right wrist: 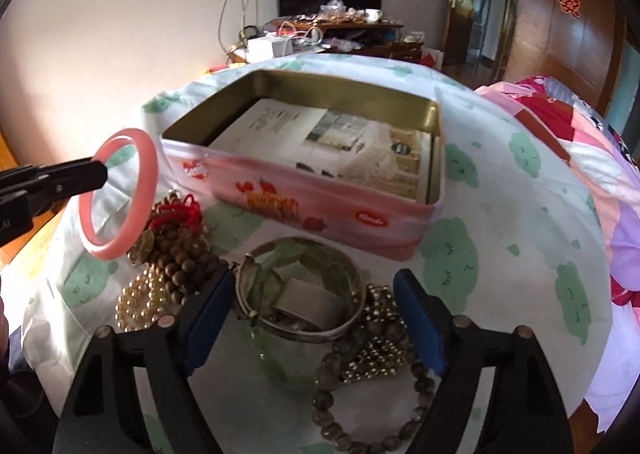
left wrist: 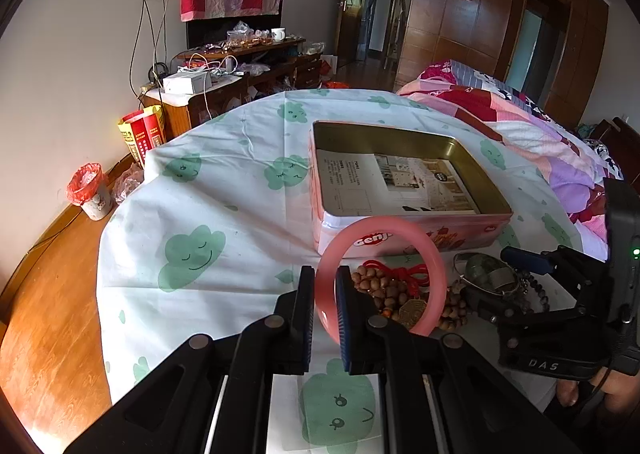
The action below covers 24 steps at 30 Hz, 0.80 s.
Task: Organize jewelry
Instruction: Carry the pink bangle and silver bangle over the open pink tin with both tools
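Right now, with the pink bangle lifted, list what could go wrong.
1. The left gripper pinches only a short arc of the translucent pink bangle; it could swing or slip.
2. The right gripper straddles the silver bangle, stacked on the green bangle and tangled grey bead strand; neighbours may drag along.

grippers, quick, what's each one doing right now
left gripper: closed on the pink bangle, held off the table.
right gripper: open, empty, over the silver bangle.
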Each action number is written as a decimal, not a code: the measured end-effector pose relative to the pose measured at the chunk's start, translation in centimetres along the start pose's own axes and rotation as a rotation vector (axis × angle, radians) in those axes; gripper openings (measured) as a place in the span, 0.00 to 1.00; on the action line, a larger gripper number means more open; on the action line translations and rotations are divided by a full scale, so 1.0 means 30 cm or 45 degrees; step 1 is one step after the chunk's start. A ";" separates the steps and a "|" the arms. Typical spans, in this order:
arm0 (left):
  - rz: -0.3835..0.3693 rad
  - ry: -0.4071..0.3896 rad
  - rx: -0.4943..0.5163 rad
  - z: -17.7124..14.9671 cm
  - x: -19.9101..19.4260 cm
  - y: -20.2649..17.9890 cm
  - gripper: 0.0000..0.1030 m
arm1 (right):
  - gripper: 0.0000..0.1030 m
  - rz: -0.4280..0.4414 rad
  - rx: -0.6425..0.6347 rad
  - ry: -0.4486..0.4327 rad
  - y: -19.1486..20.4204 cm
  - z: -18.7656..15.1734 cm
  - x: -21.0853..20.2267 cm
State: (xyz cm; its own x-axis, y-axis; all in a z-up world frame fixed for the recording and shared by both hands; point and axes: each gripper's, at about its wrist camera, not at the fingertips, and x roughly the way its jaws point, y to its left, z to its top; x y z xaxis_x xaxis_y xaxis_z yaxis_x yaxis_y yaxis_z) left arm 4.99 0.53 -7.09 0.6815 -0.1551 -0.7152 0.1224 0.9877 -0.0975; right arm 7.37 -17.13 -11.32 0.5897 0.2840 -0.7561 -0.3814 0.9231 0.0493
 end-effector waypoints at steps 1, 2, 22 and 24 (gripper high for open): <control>0.000 0.000 -0.001 0.001 0.001 0.000 0.09 | 0.70 0.009 0.001 -0.002 0.001 -0.004 -0.009; -0.001 -0.001 -0.001 0.000 -0.002 0.002 0.09 | 0.64 0.020 -0.003 -0.007 0.003 -0.004 -0.016; -0.009 -0.036 0.025 0.042 -0.024 -0.010 0.09 | 0.64 -0.027 -0.062 -0.198 0.036 0.017 -0.132; -0.011 -0.044 0.031 0.060 -0.024 -0.013 0.09 | 0.63 -0.033 -0.059 -0.211 0.029 0.027 -0.139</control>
State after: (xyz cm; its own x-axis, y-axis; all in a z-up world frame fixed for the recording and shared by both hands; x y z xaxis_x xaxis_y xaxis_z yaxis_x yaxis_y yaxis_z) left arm 5.77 0.22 -5.29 0.7049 -0.1647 -0.6899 0.1457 0.9855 -0.0864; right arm 5.17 -17.29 -7.60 0.7072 0.3029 -0.6388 -0.3952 0.9186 -0.0018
